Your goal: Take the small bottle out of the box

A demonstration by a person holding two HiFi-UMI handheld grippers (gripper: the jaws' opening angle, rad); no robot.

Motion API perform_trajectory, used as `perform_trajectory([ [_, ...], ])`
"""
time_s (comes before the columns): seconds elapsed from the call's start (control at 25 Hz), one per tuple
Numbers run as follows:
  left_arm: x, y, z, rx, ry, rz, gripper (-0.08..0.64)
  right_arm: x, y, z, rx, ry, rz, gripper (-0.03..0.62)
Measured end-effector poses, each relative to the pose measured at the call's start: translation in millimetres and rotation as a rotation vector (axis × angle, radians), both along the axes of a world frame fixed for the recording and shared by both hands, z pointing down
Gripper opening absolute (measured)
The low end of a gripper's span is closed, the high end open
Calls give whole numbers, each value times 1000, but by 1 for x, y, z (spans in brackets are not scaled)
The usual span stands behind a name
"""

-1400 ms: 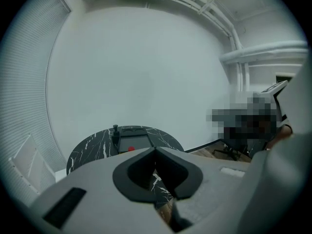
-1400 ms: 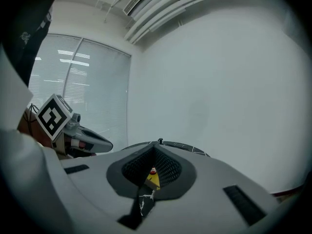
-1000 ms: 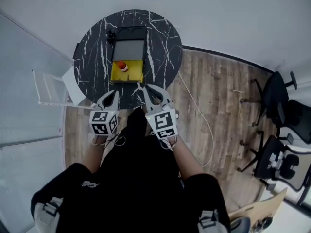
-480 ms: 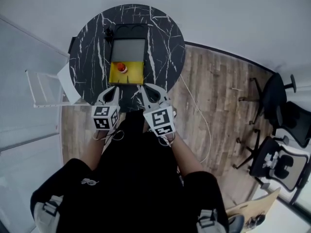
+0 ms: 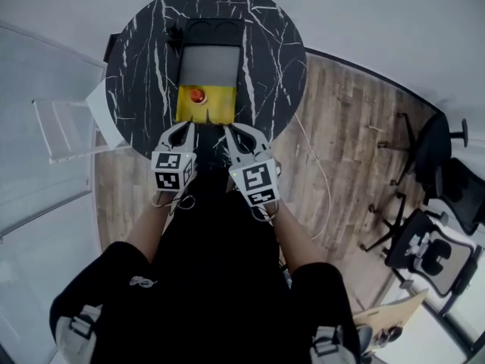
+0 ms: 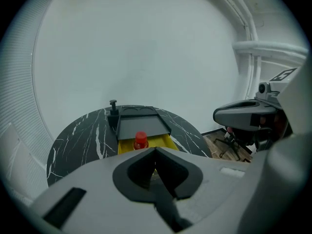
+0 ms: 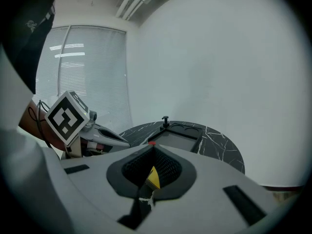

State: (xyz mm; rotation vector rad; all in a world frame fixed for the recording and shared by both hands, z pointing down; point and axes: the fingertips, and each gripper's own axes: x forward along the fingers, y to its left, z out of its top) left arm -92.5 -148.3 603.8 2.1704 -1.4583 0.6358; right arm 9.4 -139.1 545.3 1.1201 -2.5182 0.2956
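Note:
A small bottle with a red cap (image 5: 198,95) stands in the left part of a yellow box (image 5: 217,112) on a round black marble table (image 5: 144,67). A dark grey flat lid (image 5: 208,63) lies right behind the box. My left gripper (image 5: 183,130) hovers over the table's near edge, just short of the box, shut and empty. My right gripper (image 5: 231,132) is beside it, also shut with nothing held. The left gripper view shows the bottle (image 6: 140,140) straight ahead over the closed tips (image 6: 156,150). Only the red cap (image 7: 152,143) peeks over the right gripper's tips (image 7: 152,148).
A black tray with a knob (image 5: 175,35) sits at the table's far side. A white wire chair (image 5: 64,127) stands left of the table. Office chairs (image 5: 443,173) stand at the right. A cable (image 5: 318,173) runs over the wooden floor.
Both grippers have moved forward over the table's edge, closer to the yellow box. Their jaws stayed shut. The bottle has not moved.

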Motion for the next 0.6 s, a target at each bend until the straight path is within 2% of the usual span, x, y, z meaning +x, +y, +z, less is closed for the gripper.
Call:
perform_trajectory([
  [0.28,-14,-12,29,-66,-13,-10,-2,-15,-19,24,-66,-5,18,-5],
  [0.6,-10,-36,42,-77,-13,11,-2,-25,-29,40,-114,3,7,-5],
])
